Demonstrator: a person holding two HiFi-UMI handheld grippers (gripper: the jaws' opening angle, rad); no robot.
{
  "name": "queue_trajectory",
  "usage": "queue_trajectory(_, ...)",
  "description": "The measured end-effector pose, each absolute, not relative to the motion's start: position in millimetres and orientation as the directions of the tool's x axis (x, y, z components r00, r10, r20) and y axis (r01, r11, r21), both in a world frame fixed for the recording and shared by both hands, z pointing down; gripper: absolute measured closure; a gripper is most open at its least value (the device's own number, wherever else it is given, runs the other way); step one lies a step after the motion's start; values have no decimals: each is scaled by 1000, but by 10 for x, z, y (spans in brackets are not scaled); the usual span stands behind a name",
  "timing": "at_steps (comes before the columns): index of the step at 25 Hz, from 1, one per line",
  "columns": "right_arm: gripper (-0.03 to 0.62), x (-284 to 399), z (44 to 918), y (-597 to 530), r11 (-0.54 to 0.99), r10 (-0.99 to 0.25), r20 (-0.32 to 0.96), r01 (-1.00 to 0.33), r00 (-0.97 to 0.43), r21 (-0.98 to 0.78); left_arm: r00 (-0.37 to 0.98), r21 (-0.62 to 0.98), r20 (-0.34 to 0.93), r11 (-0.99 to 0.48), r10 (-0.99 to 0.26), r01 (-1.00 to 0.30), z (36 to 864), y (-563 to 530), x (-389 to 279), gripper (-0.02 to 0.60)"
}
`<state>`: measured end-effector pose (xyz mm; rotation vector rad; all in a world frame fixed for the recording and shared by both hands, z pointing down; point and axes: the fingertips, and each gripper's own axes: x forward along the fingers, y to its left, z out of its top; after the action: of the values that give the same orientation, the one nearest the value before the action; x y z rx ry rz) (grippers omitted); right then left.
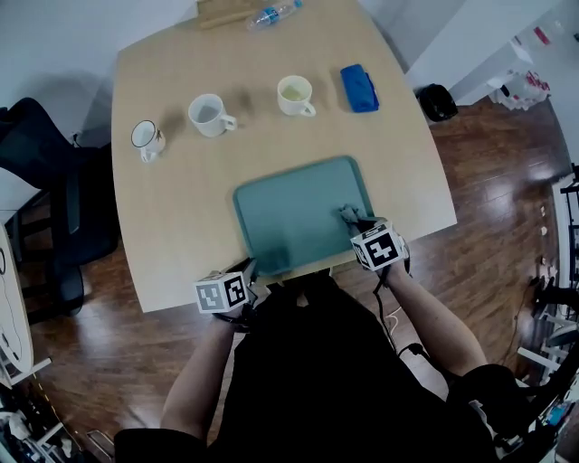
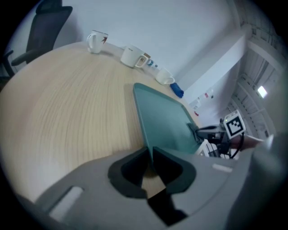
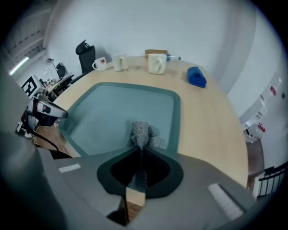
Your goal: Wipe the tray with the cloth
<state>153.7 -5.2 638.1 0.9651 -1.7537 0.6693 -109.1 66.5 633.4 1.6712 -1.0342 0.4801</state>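
A teal tray (image 1: pixel 289 212) lies on the wooden table near its front edge. My left gripper (image 1: pixel 251 269) is shut on the rim of the tray's near left corner; in the left gripper view the tray (image 2: pixel 162 121) edge runs straight into the closed left gripper (image 2: pixel 150 155). My right gripper (image 1: pixel 358 223) is shut on a grey knitted cloth (image 1: pixel 347 214) that rests on the tray's near right part. In the right gripper view the cloth (image 3: pixel 143 132) bunches out ahead of the right gripper (image 3: pixel 141 150) onto the tray (image 3: pixel 117 108).
Three mugs (image 1: pixel 211 115) (image 1: pixel 295 95) (image 1: pixel 147 137) stand in a row at the back of the table. A folded blue cloth (image 1: pixel 359 88) lies at the back right, a water bottle (image 1: pixel 271 14) at the far edge. A dark chair (image 1: pixel 45 181) stands to the left.
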Motion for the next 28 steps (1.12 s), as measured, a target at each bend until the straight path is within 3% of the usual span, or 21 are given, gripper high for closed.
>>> queue_trajectory(4,568,1932,6391,-56,518,-323,933,-855,-157,35,535,563,744,-55,-400,-825,6338,665,-1075,540)
queue_trajectory(11,568,1777,6394,41,480,-355,919,-877,-170,24,521,566,741,-21,-424,-824,6339,656,-1070,543)
queue_trajectory(19,568,494,6289,338,650,-260,904,-754,-338,-95,531,579,732,-22,-428,-815,6330,643,-1072,543)
queue_trajectory(28,568,-628,6260,648,804,-141,892,-575,-429,-150,558,598,713,-45,-425,-800,6314,642,-1044,541)
